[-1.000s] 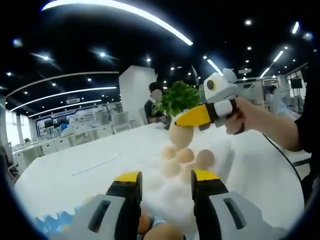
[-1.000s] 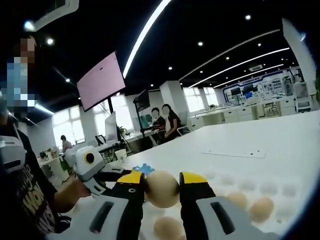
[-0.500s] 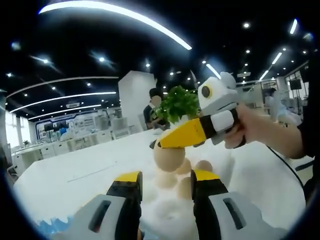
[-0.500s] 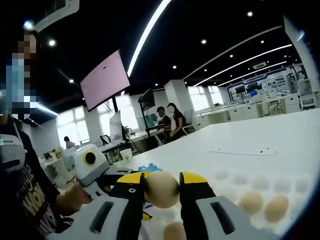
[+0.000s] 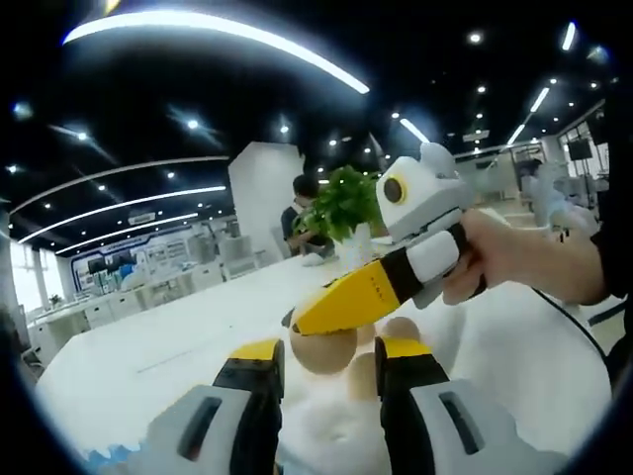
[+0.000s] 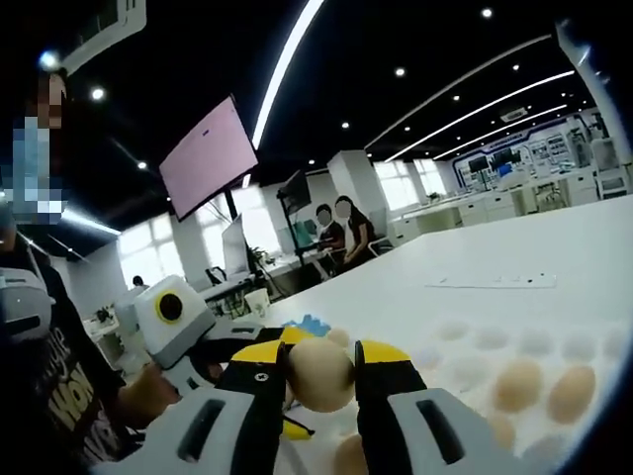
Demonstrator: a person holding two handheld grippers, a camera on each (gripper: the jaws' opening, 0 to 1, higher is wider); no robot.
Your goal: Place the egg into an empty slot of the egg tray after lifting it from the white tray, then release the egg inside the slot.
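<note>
While your left gripper [image 5: 326,366] waits low at 6 o'clock in the left gripper view, fingers apart and holding nothing, it leaves the path clear. Your right gripper [image 6: 321,371] has its fingers clamped on the egg [image 6: 319,374], carried above the white bench [image 6: 495,257] so it clears the other eggs [image 6: 521,382] at 4 o'clock in the white tray [image 6: 465,341]. An empty slot of the egg tray likely comes next; I cannot tell where it lies.

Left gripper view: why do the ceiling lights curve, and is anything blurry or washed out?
Left gripper view: fisheye bends the ceiling lights; the white tray glares pale. Right gripper view: same bending; the egg is sharp, the far desks hazy.
</note>
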